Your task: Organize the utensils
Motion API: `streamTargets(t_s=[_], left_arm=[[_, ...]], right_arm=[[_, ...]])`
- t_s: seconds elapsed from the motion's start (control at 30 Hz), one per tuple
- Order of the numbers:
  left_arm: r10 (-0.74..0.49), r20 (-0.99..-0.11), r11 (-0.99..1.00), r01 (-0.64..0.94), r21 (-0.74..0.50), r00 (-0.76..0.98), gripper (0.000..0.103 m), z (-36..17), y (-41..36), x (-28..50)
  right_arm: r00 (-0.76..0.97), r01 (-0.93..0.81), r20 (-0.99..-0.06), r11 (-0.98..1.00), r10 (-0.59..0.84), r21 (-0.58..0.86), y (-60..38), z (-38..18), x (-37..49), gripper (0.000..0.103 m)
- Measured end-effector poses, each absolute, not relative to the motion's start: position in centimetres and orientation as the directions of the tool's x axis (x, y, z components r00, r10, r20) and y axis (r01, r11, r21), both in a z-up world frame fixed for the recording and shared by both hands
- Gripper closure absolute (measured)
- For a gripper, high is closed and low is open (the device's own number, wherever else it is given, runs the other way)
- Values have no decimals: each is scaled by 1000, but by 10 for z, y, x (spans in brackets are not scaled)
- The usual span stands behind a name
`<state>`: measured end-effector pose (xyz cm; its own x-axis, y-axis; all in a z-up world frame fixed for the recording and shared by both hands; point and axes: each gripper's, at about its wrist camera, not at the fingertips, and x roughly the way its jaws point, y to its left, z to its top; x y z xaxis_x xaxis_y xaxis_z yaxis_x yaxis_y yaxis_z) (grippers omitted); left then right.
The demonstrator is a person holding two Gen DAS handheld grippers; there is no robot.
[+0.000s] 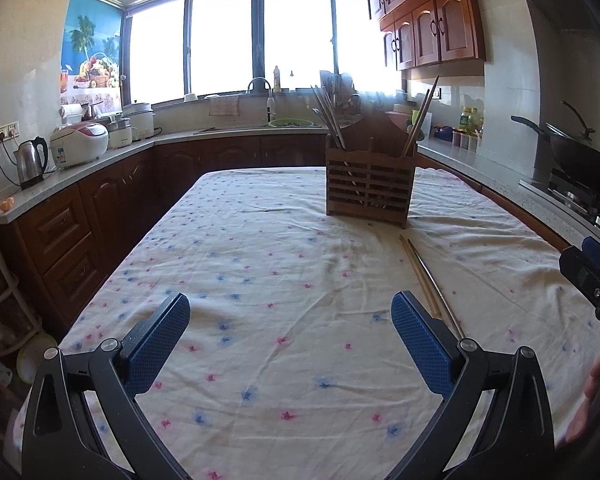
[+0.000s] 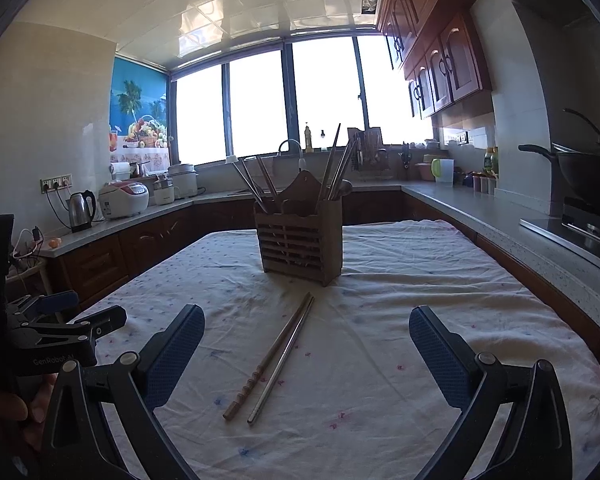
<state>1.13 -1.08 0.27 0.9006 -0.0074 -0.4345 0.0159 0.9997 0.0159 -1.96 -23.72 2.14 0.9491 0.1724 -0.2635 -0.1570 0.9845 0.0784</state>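
Two loose chopsticks lie side by side on the cloth-covered counter, on the near side of the wooden utensil holder: a wooden chopstick with a ridged grip end and a metal chopstick, touching or nearly touching along most of their length. The holder stands upright and already carries several chopsticks leaning outward in its compartments.

The right gripper hovers over the pair with its fingers spread wide and nothing between them. The left gripper is likewise released and empty, with the pair just beside its right finger, nearer the holder.

Likely hazards, judged from this layout:
- Both sticks lie flat on soft, wrinkled cloth, so closing fingers may pinch fabric or roll a stick away.
- The sticks sit so close that a grasp meant for one may drag or catch the other.
- The smooth metal stick may slip or pivot in the pads if held off-centre.
- The holder looks light and is crowded; a tip striking the leaning chopsticks or the rim could tip it.
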Motion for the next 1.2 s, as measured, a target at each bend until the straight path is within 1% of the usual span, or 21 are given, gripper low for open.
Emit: streamTargets(t_s=[0.77, 1.2], left_arm=[[18, -370, 999, 1, 49, 929, 0, 12, -17, 3], [18, -382, 998, 4, 57, 924, 0, 12, -20, 4]], right_arm=[[957, -160, -232, 984, 173, 76, -237, 22, -27, 0], [956, -166, -230, 983, 181, 82, -237, 23, -27, 0]])
